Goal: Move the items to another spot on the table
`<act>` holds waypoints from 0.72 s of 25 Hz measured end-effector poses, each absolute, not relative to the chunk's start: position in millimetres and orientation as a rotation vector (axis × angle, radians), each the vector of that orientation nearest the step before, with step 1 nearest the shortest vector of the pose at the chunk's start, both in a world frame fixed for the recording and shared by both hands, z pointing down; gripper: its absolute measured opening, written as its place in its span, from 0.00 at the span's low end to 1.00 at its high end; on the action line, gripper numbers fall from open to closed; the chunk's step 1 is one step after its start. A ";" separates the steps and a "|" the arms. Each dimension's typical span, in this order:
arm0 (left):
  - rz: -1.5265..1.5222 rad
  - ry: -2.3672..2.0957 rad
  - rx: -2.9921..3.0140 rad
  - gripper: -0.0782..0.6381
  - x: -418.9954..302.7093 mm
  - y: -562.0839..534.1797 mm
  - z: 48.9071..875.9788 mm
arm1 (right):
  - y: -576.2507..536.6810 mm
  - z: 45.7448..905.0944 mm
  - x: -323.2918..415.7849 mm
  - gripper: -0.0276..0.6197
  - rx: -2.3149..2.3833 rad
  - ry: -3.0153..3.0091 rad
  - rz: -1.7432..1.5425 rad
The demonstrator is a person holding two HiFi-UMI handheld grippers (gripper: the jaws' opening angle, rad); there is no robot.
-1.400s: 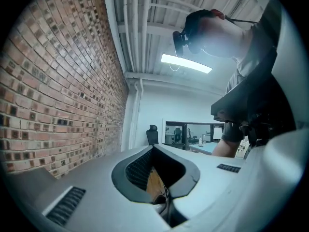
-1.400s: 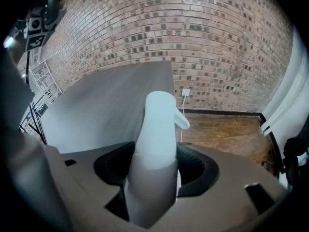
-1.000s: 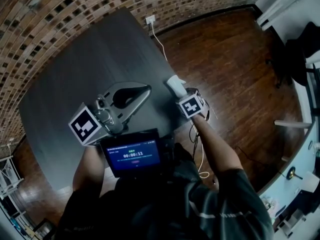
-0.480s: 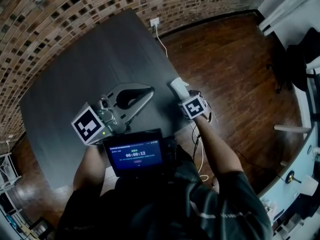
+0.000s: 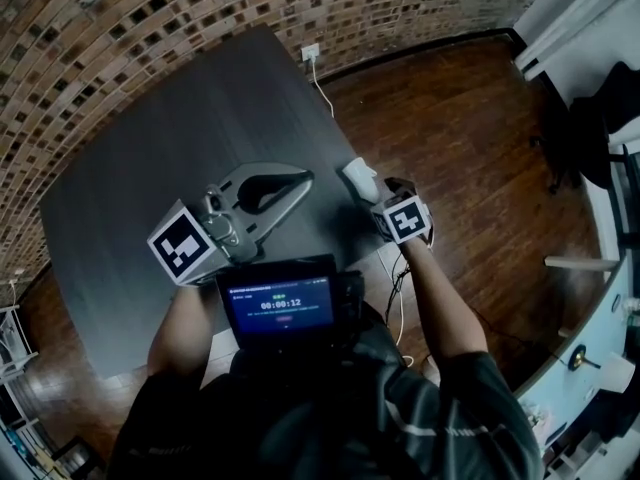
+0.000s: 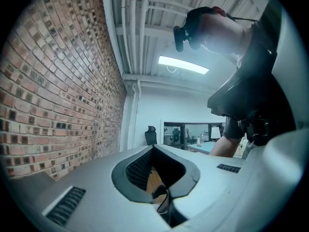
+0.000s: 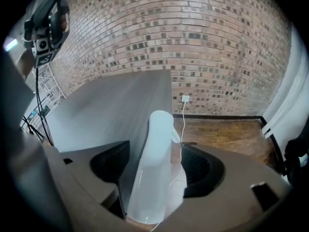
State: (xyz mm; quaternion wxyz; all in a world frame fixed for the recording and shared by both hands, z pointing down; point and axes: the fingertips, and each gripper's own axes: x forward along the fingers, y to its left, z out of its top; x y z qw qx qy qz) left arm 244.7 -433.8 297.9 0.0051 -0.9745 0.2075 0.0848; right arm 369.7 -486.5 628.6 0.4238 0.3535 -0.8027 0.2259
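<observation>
A tall white bottle [image 7: 153, 173] stands upright at the right edge of the dark grey table [image 7: 111, 105]. My right gripper [image 7: 155, 148] has a jaw on each side of it, and a gap shows on both sides. Those jaws are opening, and the pads do not press on the bottle. From above, the bottle [image 5: 359, 177] sits just ahead of the right gripper [image 5: 366, 190]. My left gripper [image 5: 303, 179] hovers over the table [image 5: 170, 118] near its front. Its grey jaws meet at the tips [image 6: 153, 148] with nothing between them.
A screen with a timer [image 5: 279, 308] hangs at the person's chest. A wall socket [image 5: 311, 52] feeds a white cable [image 5: 325, 93] that runs down past the table's right edge over the wooden floor [image 5: 460, 108]. A brick wall [image 5: 120, 28] backs the table.
The right gripper has drawn back slightly from the bottle toward the person. The left gripper has hardly shifted.
</observation>
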 end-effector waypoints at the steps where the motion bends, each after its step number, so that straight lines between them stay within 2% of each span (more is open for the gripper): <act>1: 0.262 0.642 -3.047 0.10 247.7 -431.9 297.1 | -487.2 622.1 371.6 0.57 0.894 -2.026 0.571; 4: 0.274 0.638 -3.046 0.10 252.9 -427.3 293.5 | -487.9 598.0 379.1 0.56 0.943 -2.106 0.604; 8: 0.290 0.650 -3.028 0.10 252.1 -425.7 284.3 | -492.1 539.3 386.0 0.38 1.041 -2.253 0.530; 10: 0.296 0.666 -3.016 0.10 251.2 -424.6 280.0 | -491.9 505.9 392.0 0.24 1.102 -2.326 0.484; 12: 0.299 0.686 -3.008 0.10 250.3 -423.5 276.9 | -488.4 475.7 397.1 0.18 1.147 -2.397 0.453; 14: 0.298 0.693 -2.998 0.10 251.6 -422.3 273.7 | -483.7 448.4 401.7 0.07 1.187 -2.462 0.415; 18: 0.294 0.695 -2.977 0.10 260.3 -417.0 269.5 | -471.6 407.3 411.7 0.05 1.245 -2.566 0.350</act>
